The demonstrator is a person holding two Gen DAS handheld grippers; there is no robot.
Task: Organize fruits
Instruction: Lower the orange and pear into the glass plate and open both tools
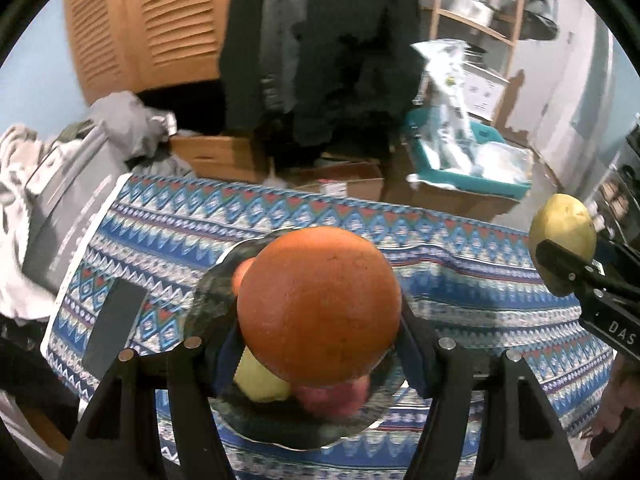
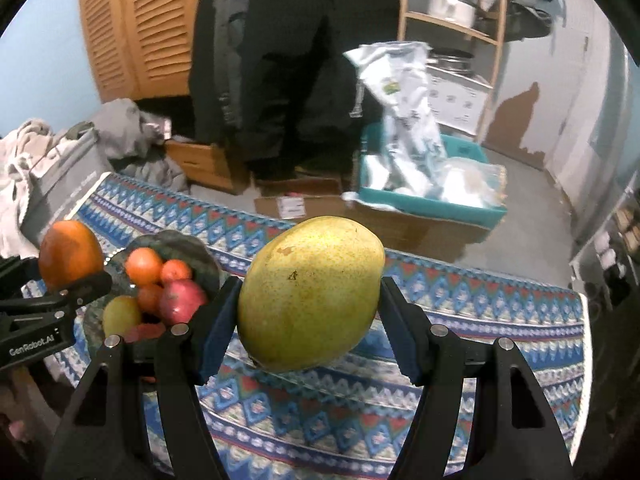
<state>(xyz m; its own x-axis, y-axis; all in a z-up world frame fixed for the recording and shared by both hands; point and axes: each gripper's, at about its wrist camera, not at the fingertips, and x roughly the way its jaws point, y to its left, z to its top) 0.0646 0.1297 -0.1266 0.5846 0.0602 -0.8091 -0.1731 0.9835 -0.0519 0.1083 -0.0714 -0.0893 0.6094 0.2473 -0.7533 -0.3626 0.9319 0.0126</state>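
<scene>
My left gripper point(image 1: 320, 320) is shut on a large orange point(image 1: 320, 304) and holds it above a dark glass bowl point(image 1: 208, 300) on the patterned cloth. The bowl holds a green fruit point(image 1: 260, 380), a red fruit point(image 1: 332, 396) and small oranges point(image 2: 144, 266). My right gripper point(image 2: 308, 320) is shut on a yellow-green mango point(image 2: 310, 294), held above the cloth to the right of the bowl point(image 2: 188, 244). The mango also shows at the right edge of the left wrist view point(image 1: 562, 252). The orange and left gripper show at the left of the right wrist view point(image 2: 70, 254).
The table wears a blue patterned cloth point(image 2: 460, 308). A dark flat phone point(image 1: 116, 324) lies on it left of the bowl. Behind are cardboard boxes point(image 1: 336, 180), a teal bin point(image 2: 432, 200) with bags, hanging dark clothes point(image 2: 280, 60) and a grey case point(image 1: 68, 204).
</scene>
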